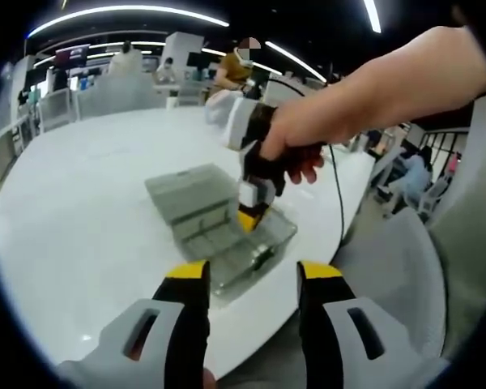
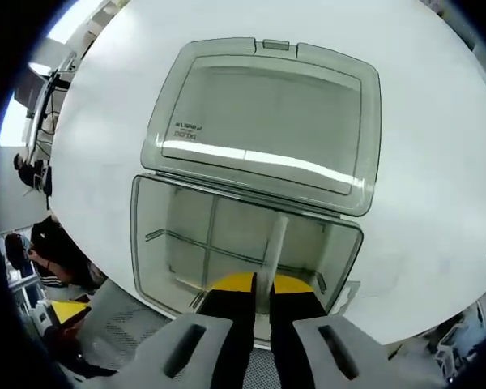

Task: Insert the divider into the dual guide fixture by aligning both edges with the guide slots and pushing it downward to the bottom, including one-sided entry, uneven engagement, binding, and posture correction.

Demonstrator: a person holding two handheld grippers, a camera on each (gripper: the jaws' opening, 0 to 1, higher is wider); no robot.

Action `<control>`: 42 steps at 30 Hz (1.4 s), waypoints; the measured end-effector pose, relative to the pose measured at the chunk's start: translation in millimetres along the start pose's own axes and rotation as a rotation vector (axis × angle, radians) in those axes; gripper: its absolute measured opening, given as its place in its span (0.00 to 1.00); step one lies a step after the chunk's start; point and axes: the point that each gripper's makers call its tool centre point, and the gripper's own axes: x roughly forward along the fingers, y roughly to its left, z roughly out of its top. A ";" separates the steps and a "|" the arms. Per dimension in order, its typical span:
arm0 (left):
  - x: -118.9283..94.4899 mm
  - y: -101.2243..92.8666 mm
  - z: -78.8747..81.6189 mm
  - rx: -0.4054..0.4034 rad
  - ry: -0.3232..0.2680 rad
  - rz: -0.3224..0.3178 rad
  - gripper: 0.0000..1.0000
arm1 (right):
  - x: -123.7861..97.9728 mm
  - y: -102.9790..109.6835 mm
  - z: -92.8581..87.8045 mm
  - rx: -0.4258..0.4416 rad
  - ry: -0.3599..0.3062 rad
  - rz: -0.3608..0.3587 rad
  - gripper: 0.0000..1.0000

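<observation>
The divider [image 2: 273, 243] stands upright inside the clear box [image 2: 158, 243], gripped at its near edge by the right tool [image 2: 262, 285], whose jaws are narrow around it. The box's lid [image 2: 267, 121] lies open on the white surface [image 2: 437, 203]. The left tool [image 1: 253, 275] hovers wide and empty near the surface's edge.

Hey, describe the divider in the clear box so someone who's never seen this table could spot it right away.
On the round white table lies a clear plastic box with its hinged lid thrown open flat behind it. Inside the box, the divider is the pale upright strip pinched edge-on in the right tongs. Unlike the thin partitions already seated low in the box, it stands taller.
</observation>
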 end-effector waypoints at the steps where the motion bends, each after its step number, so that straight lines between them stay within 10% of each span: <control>1: 0.2 0.3 0.0 0.000 0.000 0.000 0.41 | 0.1 0.1 -0.4 -0.001 0.000 -0.001 0.00; 42: 3.8 5.1 -0.7 -0.010 0.007 0.001 0.41 | 12.3 -1.9 2.8 -0.013 -0.015 -0.007 0.00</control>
